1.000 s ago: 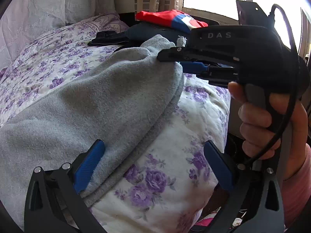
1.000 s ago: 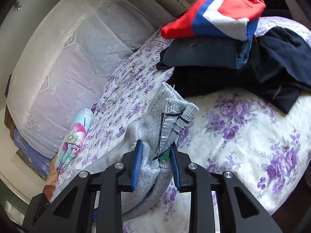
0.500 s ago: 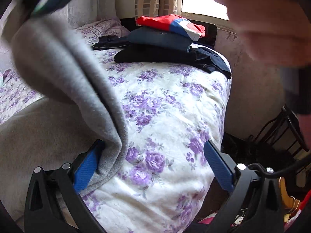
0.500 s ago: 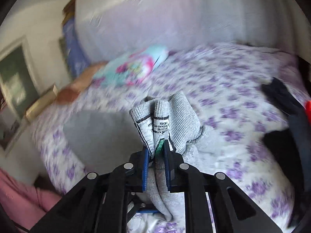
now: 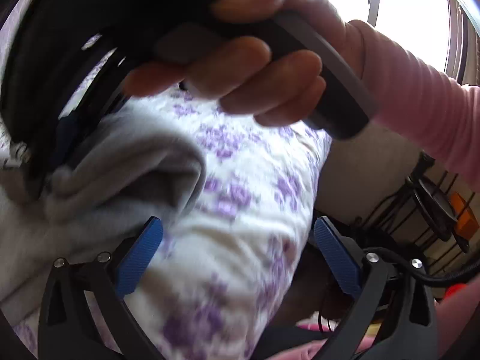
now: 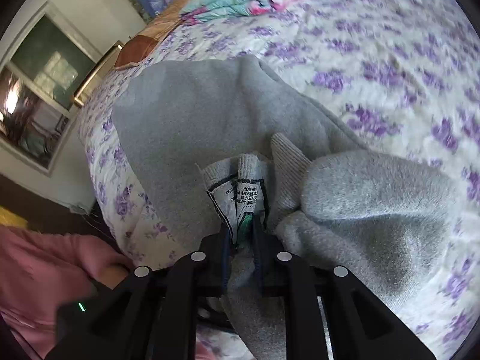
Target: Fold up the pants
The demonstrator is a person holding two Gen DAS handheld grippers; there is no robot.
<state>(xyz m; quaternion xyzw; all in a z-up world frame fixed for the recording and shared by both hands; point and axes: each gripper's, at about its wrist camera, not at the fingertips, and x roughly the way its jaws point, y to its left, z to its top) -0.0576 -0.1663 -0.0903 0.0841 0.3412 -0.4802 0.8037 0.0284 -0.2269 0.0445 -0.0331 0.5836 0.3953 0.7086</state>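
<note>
Right gripper point(image 6: 241, 237) is clamped narrow on the waistband of the grey pants point(image 6: 192, 114), label poking up between the pads; its jaws have just been easing wider, cloth between them all the while. The pants lie ahead of it, their length running away toward the bed's point(image 6: 390, 60) near-left edge, with a loose fold bunched up at right. Left gripper point(image 5: 237, 252) stands wide, holding nothing, one blue pad just beside the grey hem. The right hand point(image 5: 240, 69) crosses above it, so the right is the arm on the job. Plenty of bare floral quilt to the right; I'd say the fold lands there
</note>
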